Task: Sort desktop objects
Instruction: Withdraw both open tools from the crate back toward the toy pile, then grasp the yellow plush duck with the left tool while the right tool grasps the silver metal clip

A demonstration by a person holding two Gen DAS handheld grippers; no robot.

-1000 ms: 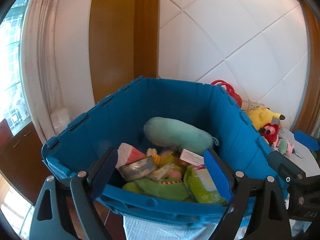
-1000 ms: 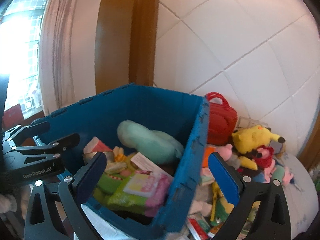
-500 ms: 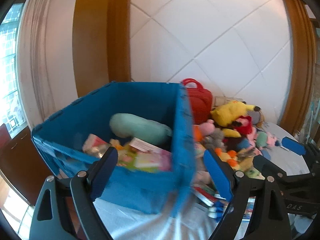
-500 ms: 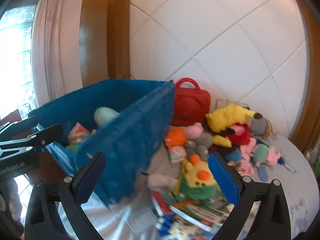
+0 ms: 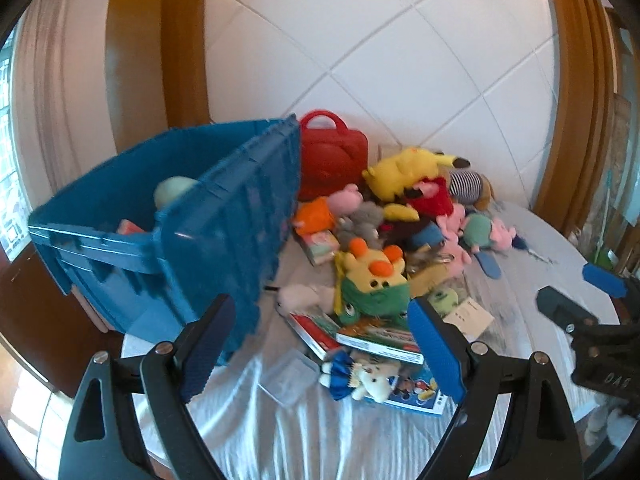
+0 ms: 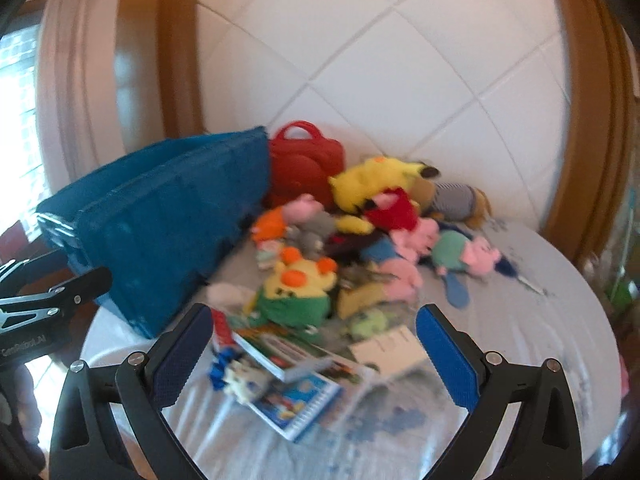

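A blue crate [image 5: 224, 216] is showing left of the tongs, a red case [image 5: 334, 160] lying beyond it. Ahead, a yellow plush [image 5: 404, 168] is sitting beside a black-and-white striped toy [image 5: 466, 184]. Nearer, a yellow-green plush [image 5: 374, 284] is wearing orange spots. The tongs' pads [image 5: 436, 348] are showing blue, on black arms.

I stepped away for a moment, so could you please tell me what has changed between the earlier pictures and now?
Both tools have swung away from the blue plastic crate, where they were looking down into it, rightward to the heap of plush toys and books on the white-clothed table. The left tool and right tool took hold of nothing and remain open and empty. The crate's contents, the red handled case and the yellow plush look undisturbed.
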